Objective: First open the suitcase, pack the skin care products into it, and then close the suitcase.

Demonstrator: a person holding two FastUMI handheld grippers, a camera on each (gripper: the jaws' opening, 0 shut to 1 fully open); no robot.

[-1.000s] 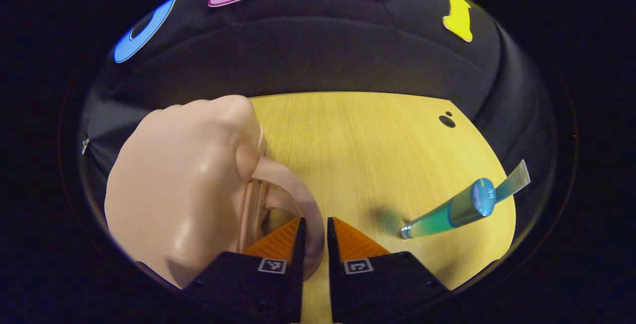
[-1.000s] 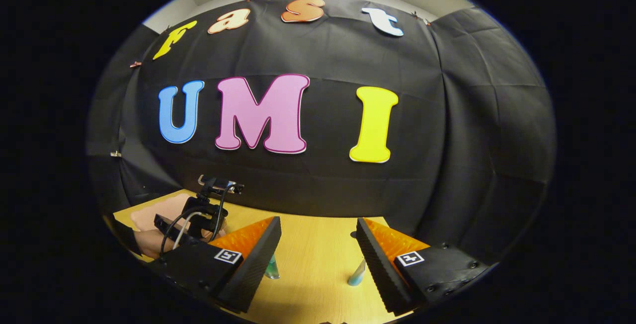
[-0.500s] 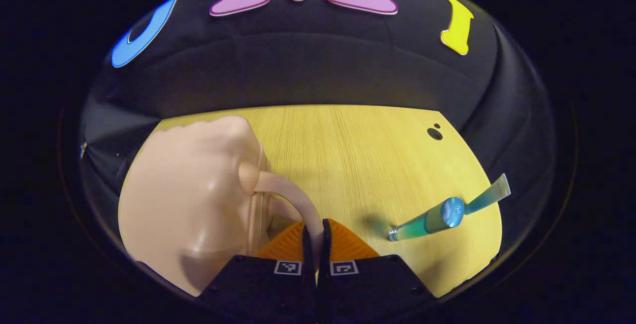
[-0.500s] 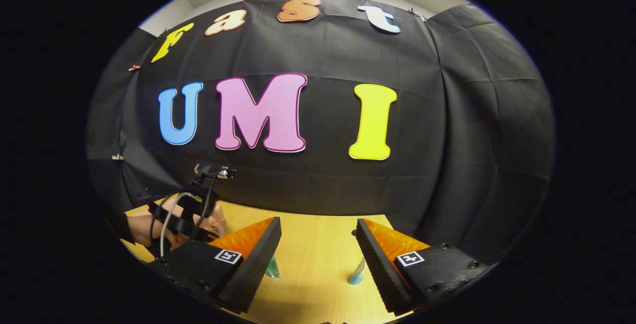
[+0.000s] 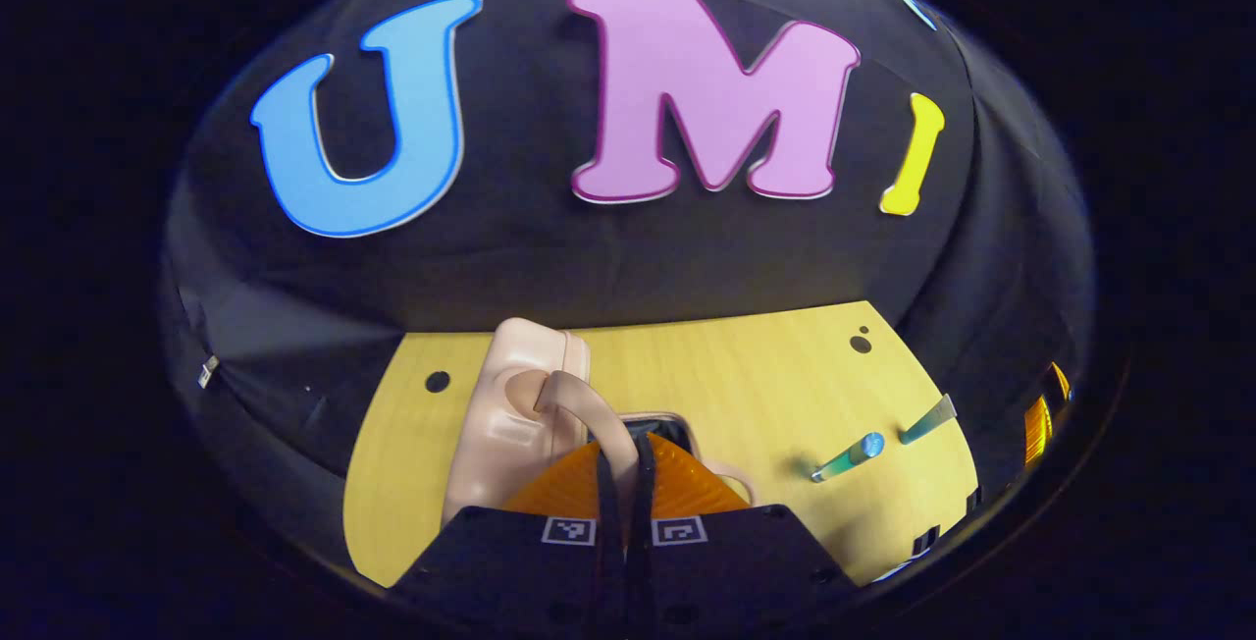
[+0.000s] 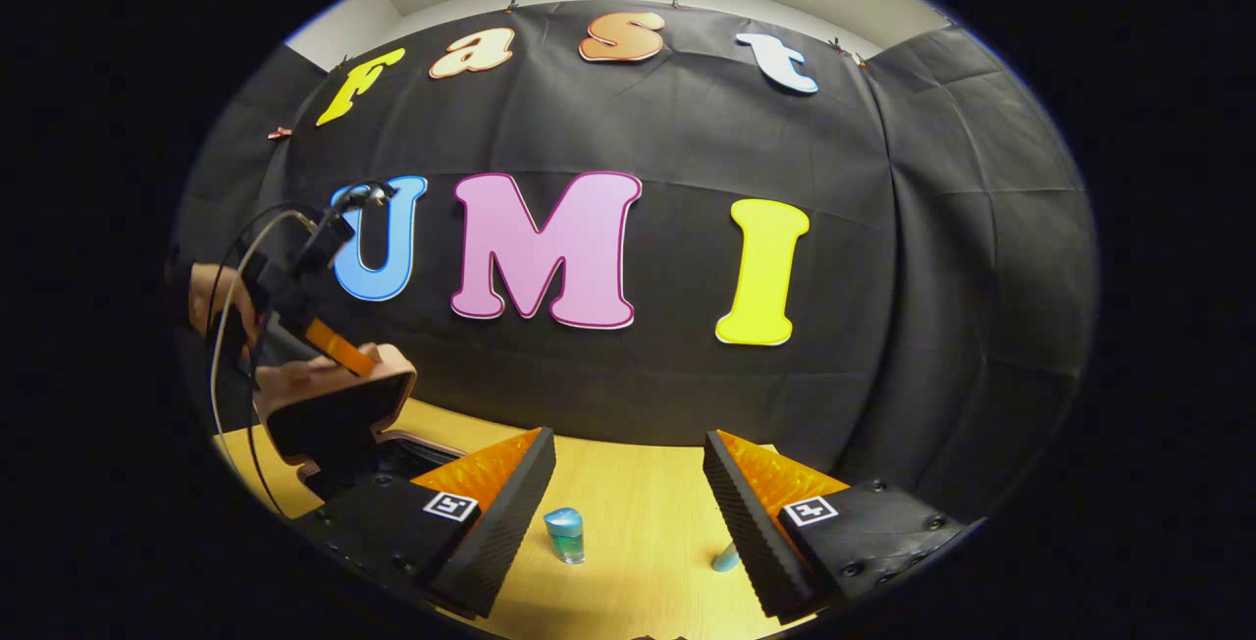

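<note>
The left gripper (image 5: 625, 458) is clamped narrow on the suitcase's handle (image 5: 589, 409), both fingers pressing the thin loop because it is the one part of the lid slim enough to pinch. In the right gripper view, the hand (image 6: 211, 301) holding that gripper is raised at the far left, and the pink lid (image 6: 339, 404) stands tilted up from the base with its dark inside facing right. The suitcase (image 5: 515, 404) sits on the left of the wooden table (image 5: 746, 375), so it reads as partly open, with the lift probably not finished.

The right gripper (image 6: 628, 493) hangs with its fingers wide apart and nothing between them, low over the near right of the table. I judge it waits there because the 2 skin care tubes (image 6: 565, 534) are just beyond its fingers, 1 standing on its cap and the other (image 6: 727, 557) half hidden by a finger. Both tubes are outside the suitcase, well to its right.
</note>
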